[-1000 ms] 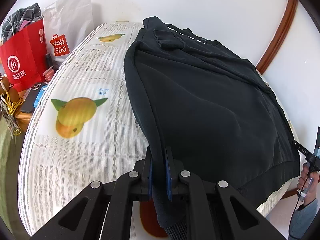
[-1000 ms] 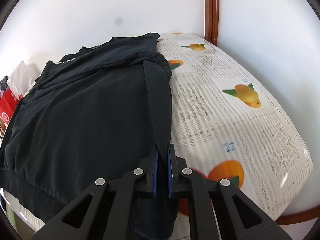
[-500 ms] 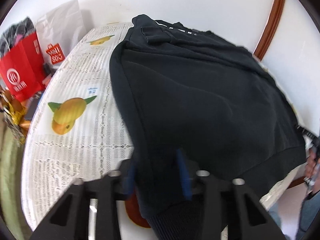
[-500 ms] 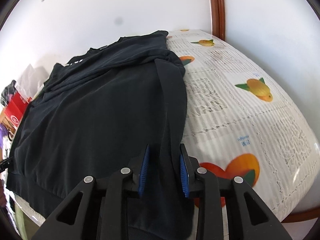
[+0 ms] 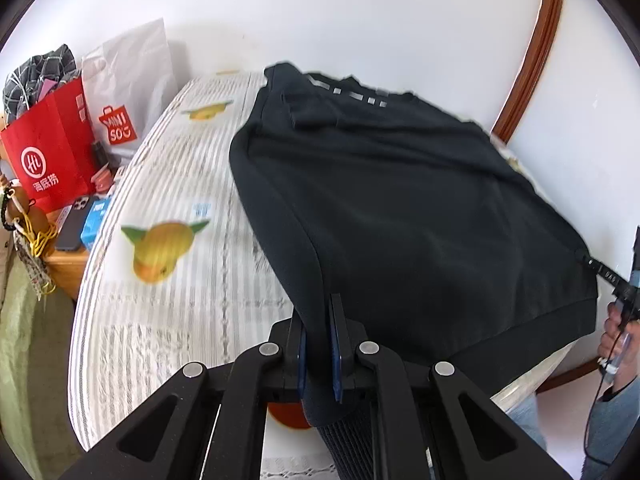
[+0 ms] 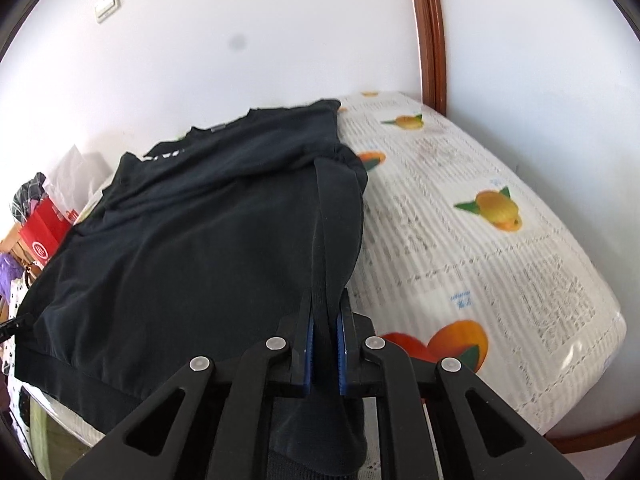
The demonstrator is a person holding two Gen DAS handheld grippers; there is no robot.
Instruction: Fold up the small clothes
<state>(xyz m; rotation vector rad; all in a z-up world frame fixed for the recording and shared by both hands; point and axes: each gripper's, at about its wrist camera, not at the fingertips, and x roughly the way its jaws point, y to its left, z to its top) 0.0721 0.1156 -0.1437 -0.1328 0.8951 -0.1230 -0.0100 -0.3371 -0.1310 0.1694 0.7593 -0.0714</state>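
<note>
Spilling clothes (image 5: pixel 38 76) overfill red bag (image 5: pixel 52 160).

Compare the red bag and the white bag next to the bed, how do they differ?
The red bag stands nearer the camera and is stuffed with checked cloth poking out the top; the white bag stands behind it, and nothing shows above its rim. The red bag carries a round white logo, the white bag a small red one. Both stand upright beside the mattress.

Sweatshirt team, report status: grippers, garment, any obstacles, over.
Left gripper and right gripper each shut on a sweatshirt sleeve. Body flat on mattress. Bags off to the side, nothing in the way.
</note>
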